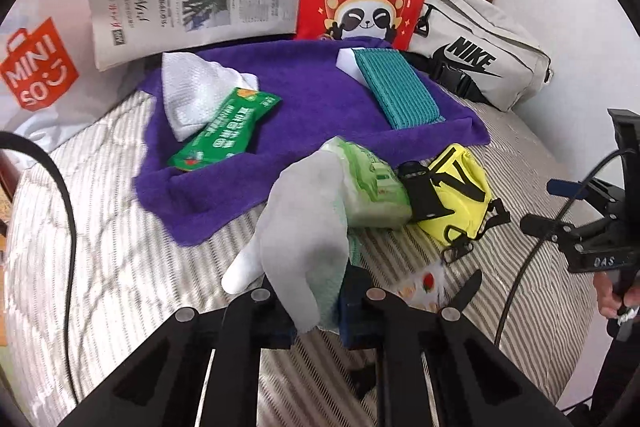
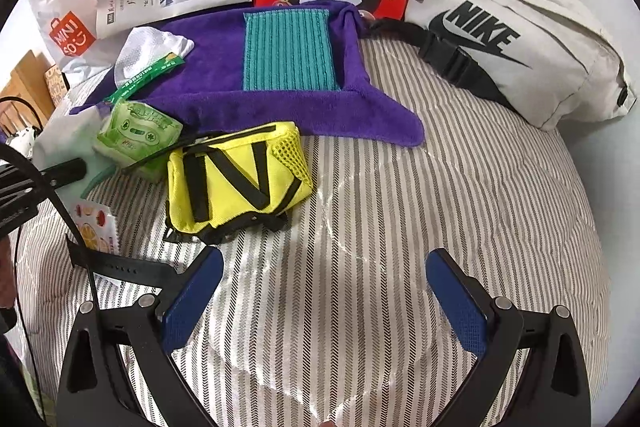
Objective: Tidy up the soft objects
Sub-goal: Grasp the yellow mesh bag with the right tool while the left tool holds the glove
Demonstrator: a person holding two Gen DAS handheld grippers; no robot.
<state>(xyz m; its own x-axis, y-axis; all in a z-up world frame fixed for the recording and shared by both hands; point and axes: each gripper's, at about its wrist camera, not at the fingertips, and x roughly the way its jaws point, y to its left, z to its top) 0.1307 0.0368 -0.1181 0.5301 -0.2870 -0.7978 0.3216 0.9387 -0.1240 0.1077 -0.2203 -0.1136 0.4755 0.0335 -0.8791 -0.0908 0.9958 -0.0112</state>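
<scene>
Bedspread wide, purple towel across the back. Left gripper is clamped on a white tissue poking from the green pack, long axis running up toward the towel. Pulling step; next, draw it clear. Right gripper gapes empty.
</scene>
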